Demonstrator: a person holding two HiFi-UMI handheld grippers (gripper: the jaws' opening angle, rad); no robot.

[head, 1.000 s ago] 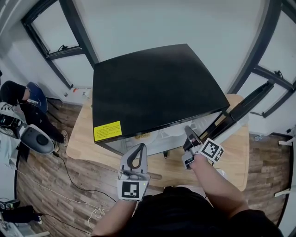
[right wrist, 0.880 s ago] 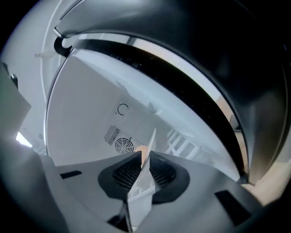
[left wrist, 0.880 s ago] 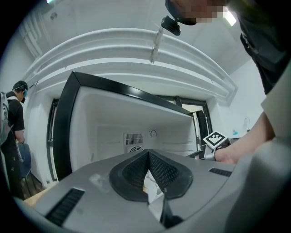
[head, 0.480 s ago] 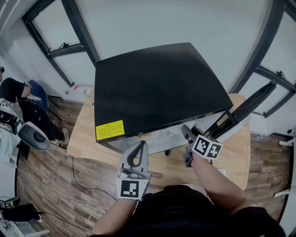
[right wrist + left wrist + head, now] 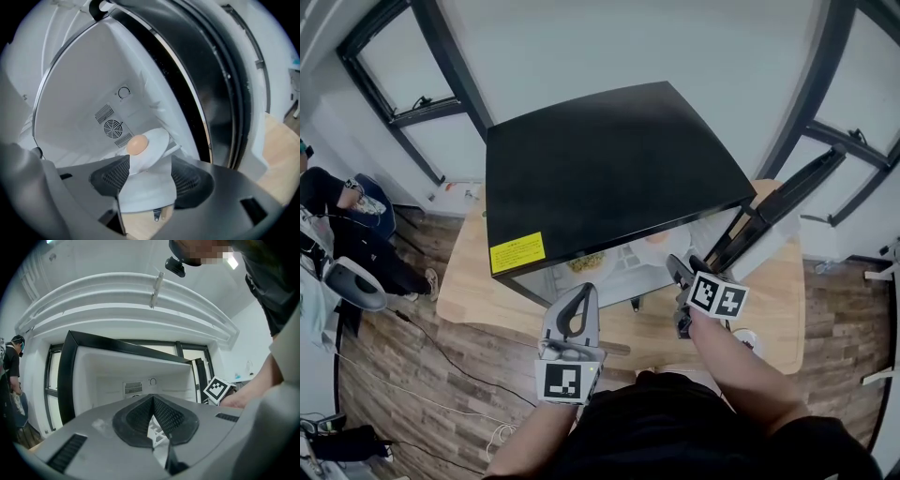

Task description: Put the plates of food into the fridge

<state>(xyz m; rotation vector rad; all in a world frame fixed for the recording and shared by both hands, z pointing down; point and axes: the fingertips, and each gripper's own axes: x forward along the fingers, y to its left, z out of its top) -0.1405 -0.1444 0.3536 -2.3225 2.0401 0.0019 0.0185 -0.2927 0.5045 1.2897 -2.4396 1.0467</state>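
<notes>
A black mini fridge stands on a wooden table, its door swung open to the right. In the right gripper view a white plate with a tan round piece of food rests inside the white fridge compartment. My right gripper is at the fridge mouth; its jaws have just been opening and now stand open, with the plate's near rim in the gap and untouched by the pads. A second plate of yellowish food shows inside. My left gripper waits in front of the fridge, shut and empty.
A yellow label marks the fridge top's front left corner. A small white object lies on the table by my right arm. A person sits at the left, and cables run over the wooden floor.
The right gripper has opened and rolled, letting go of the plate, and has drawn slightly lower and nearer. The left gripper has stayed put.
</notes>
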